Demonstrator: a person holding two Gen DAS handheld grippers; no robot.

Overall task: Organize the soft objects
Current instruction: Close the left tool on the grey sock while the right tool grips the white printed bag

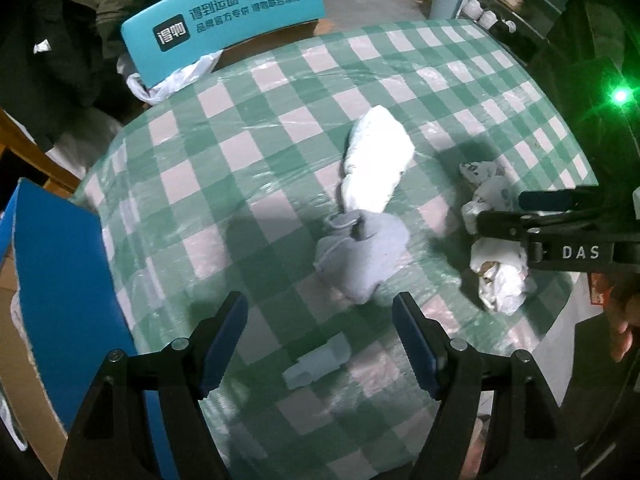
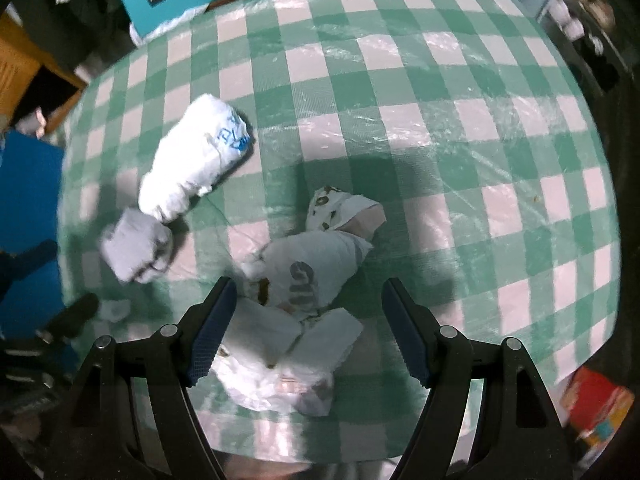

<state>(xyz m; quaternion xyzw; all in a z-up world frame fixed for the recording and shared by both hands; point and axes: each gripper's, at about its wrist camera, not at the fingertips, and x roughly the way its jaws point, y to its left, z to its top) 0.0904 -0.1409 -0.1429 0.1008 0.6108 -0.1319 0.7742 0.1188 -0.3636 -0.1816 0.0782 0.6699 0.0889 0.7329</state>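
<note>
On the green-and-white checked tablecloth point(image 1: 248, 168) lie a white rolled bundle point(image 1: 378, 160) with blue print point(image 2: 196, 160), a grey bundle point(image 1: 360, 252) point(image 2: 136, 248) touching its near end, and a small grey piece point(image 1: 316, 364) point(image 2: 114, 308). My left gripper point(image 1: 320, 300) points down just short of the grey bundle, open, with the small grey piece on the cloth below its gap. A crumpled white patterned cloth point(image 1: 496, 240) point(image 2: 304, 320) lies to the right. My right gripper point(image 2: 308, 288) point(image 1: 500, 210) hovers open over it, pads clear of the fabric.
A teal chair back with white lettering point(image 1: 224, 20) stands at the table's far side, a white plastic bag point(image 1: 172, 80) beneath it. A blue cardboard box point(image 1: 60, 280) sits at the left edge. Shelves with shoes point(image 1: 500, 0) are far right; a red box point(image 2: 596, 404) lies below the table's right edge.
</note>
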